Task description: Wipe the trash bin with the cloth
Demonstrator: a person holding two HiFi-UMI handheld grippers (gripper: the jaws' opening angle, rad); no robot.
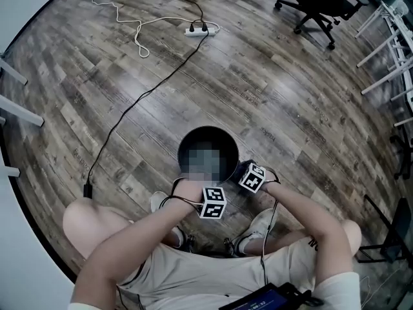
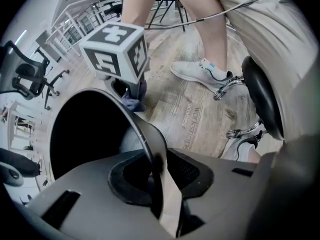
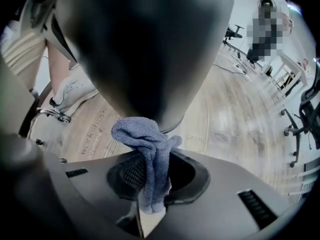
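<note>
Pinching cloth [image 3: 145, 144] tight in right gripper [image 3: 150, 204] at trash bin's [image 3: 145, 49] 4 o'clock, slackly straddling 6 o'clock rim [image 2: 145, 134] with left gripper [image 2: 160, 184] — wiping wall, probably sweeping round next.

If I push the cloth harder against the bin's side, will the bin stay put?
Likely light: the bin has a thin rim. It stands loose on smooth wood floor, so a side push from the cloth may slide or tip it. The left gripper straddles the rim with a gap showing, so it probably braces little.
</note>
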